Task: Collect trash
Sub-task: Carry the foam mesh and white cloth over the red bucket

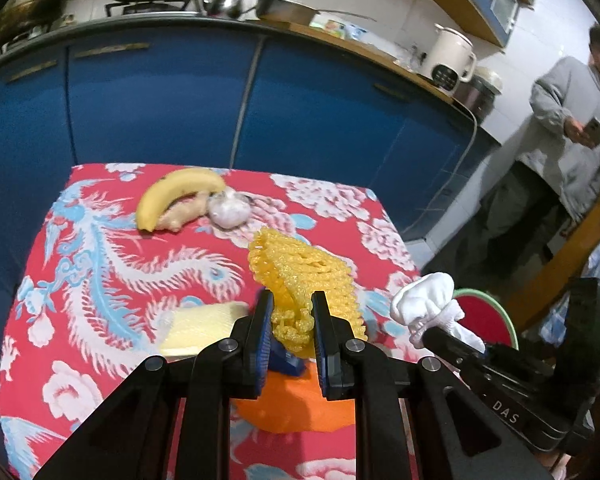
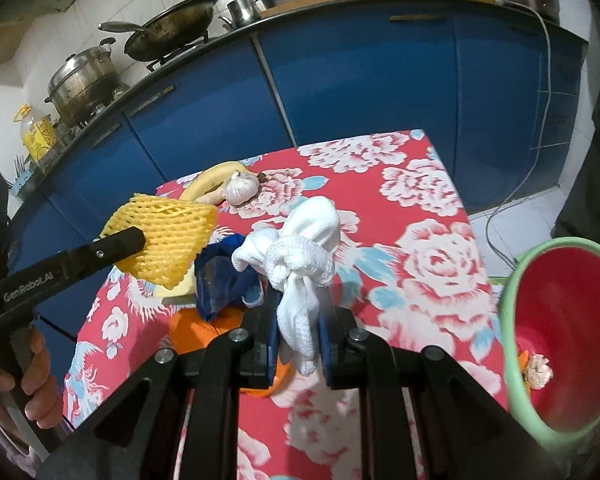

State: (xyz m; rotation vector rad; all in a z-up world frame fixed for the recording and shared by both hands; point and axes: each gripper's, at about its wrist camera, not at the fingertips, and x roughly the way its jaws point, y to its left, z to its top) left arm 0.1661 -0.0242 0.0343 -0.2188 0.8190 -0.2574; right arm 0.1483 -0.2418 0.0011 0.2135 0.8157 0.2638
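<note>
My left claw (image 1: pixel 291 320) is clenched on the yellow net (image 1: pixel 300 268), mid-frame above the table (image 1: pixel 100 240); my right claw (image 2: pixel 299 336) grips the white cloth (image 2: pixel 300 256), centre frame. I'd carry both over the bin (image 2: pixel 516 344) at lower right and release only once they are inside its rim.

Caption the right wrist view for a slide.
Right tool grips a white cloth beside the red bin; left tool holds yellow foam netting.

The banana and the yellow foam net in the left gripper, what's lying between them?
In the left wrist view, a garlic bulb lies between the banana and the yellow foam net, plus bare tablecloth.
</note>
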